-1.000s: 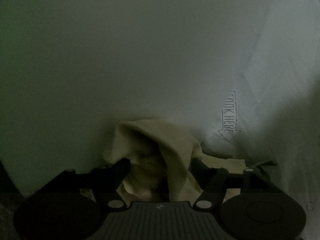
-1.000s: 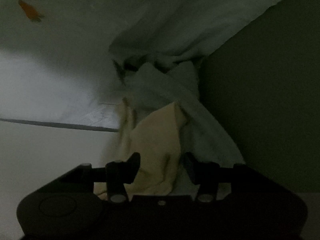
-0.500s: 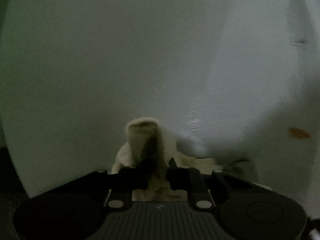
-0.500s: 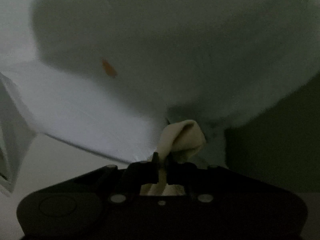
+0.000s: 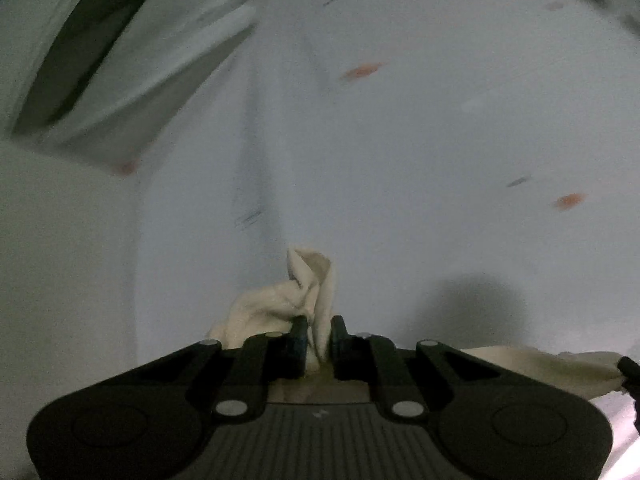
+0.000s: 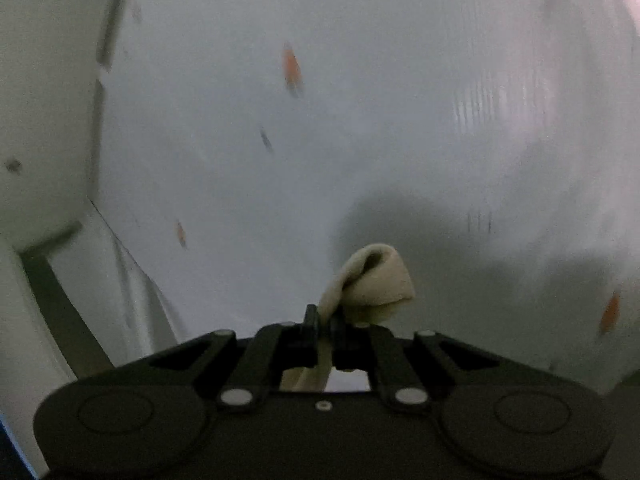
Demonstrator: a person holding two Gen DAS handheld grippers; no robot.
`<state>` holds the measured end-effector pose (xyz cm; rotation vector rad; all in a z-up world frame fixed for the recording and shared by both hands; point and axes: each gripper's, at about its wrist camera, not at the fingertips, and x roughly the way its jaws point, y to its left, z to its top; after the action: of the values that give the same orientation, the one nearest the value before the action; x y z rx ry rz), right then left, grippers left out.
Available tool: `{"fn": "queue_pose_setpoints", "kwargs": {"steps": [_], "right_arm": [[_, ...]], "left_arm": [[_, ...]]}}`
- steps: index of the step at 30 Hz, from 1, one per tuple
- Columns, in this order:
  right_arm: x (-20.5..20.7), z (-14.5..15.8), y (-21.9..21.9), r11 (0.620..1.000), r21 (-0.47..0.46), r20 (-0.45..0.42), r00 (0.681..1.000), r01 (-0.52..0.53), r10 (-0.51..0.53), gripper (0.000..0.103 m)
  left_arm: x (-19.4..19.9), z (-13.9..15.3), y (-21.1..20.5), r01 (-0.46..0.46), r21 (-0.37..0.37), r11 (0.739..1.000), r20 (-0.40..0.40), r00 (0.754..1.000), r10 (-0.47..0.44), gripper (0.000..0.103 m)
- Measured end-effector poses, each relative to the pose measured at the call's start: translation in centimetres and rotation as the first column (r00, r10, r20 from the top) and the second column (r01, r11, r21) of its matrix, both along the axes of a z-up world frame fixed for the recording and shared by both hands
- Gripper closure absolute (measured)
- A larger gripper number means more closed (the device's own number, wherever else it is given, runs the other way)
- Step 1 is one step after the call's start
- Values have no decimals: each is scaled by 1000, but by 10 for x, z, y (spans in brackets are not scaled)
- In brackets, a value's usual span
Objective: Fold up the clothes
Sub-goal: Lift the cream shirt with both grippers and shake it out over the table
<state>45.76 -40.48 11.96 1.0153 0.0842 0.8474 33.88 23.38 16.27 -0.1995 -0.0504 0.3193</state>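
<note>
Cream fabric is the anchor here: the cream garment (image 5: 316, 300) is pinched in the left gripper (image 5: 319, 334), whose jaws are closing on a bunched fold, and the right gripper (image 6: 325, 326) is clamped on another corner (image 6: 370, 280). My guess is two held corners so it can be spread out for folding. A strip of it trails off right of the left gripper. Beyond the garment it's all a blurry pale sheet with orange flecks (image 5: 362, 70), nothing obviously in the way.

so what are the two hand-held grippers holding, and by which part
Each holds the cream garment. The left hand-held gripper, its jaws closing, pinches a bunched fold at an edge; the right hand-held gripper is shut on another bunched fold.
</note>
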Motion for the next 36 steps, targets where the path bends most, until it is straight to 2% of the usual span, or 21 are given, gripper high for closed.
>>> {"fn": "queue_pose_setpoints", "kwargs": {"steps": [2,6,10,12,14,17,20,22,24,26,29,32,33,34,35,36], "right_arm": [[-26,8,-41,997,28,47,996,75,-76,98],[-69,28,-145,975,88,92,973,204,-212,97],[-88,4,-187,941,32,72,938,338,-339,97],[-87,-16,-185,910,-61,44,912,410,-408,97],[-90,-28,-197,852,-205,21,872,482,-489,97],[-88,-76,-232,716,-480,-73,790,507,-609,97],[-91,-143,-272,604,-685,-208,686,407,-698,90],[-107,-191,-294,579,-752,-315,599,316,-736,80],[-125,-225,-309,604,-753,-405,539,262,-739,73],[-135,-235,-314,633,-745,-468,512,211,-721,70],[-150,-251,-297,704,-696,-543,537,143,-646,69],[-146,-269,-265,810,-583,-646,568,64,-510,69],[-139,-272,-255,846,-531,-685,569,39,-456,69],[-132,-275,-244,879,-477,-720,568,13,-399,69],[-130,-280,-235,907,-421,-753,561,-7,-345,68],[-130,-286,-226,932,-363,-783,550,-24,-291,65]], "left_arm": [[-10,20,-44,73,38,997,46,996,-74,100],[-11,44,-129,179,101,979,107,976,-190,103],[8,32,-187,296,81,952,77,950,-303,103],[21,17,-206,336,26,942,17,942,-336,103],[45,-10,-218,362,-58,931,-69,928,-365,103],[72,-66,-228,341,-185,922,-230,897,-378,102],[86,-128,-225,278,-293,915,-398,834,-381,101],[88,-171,-225,232,-346,909,-510,767,-389,95],[86,-207,-225,192,-368,910,-596,703,-389,88],[78,-243,-225,148,-398,905,-660,640,-394,86],[65,-285,-220,109,-475,873,-702,551,-451,77],[77,-306,-227,101,-530,842,-720,471,-510,66],[80,-310,-231,111,-552,827,-716,444,-538,63],[81,-314,-236,126,-572,810,-710,418,-567,55],[82,-318,-240,143,-587,797,-705,395,-590,47],[87,-323,-244,156,-593,790,-705,372,-604,44]]}}
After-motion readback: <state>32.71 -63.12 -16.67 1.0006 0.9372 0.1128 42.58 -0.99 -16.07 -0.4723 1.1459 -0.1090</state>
